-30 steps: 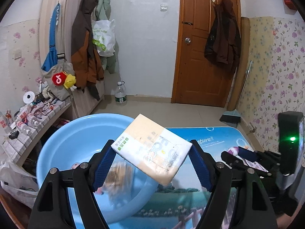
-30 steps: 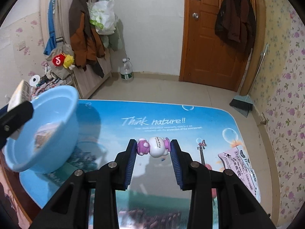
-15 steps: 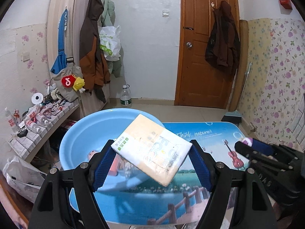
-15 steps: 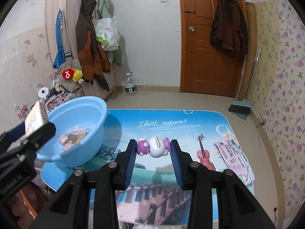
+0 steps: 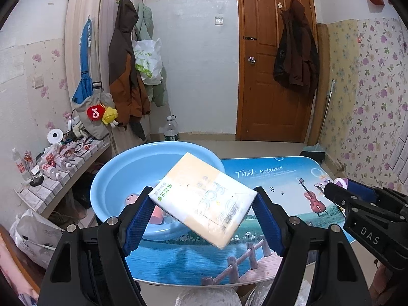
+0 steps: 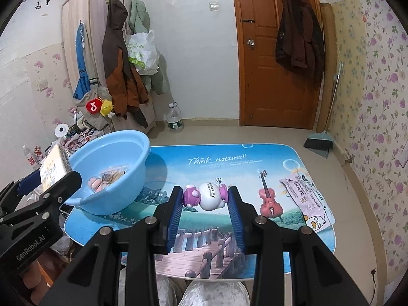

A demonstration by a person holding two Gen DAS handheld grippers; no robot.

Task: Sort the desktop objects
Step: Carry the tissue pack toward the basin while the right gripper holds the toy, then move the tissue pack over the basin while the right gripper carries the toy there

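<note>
Left wrist view shows your left gripper [image 5: 204, 211] clamped on a tissue pack [image 5: 201, 199], tilted, held above the near rim of the blue basin [image 5: 122, 176] at 11 o'clock on the table [image 5: 255, 176]. Right wrist view shows your right gripper [image 6: 206, 201] squeezing a small toy figure [image 6: 206, 196] above the table's near half; a flat packet [image 6: 306, 201] lies at 3 o'clock.
</note>
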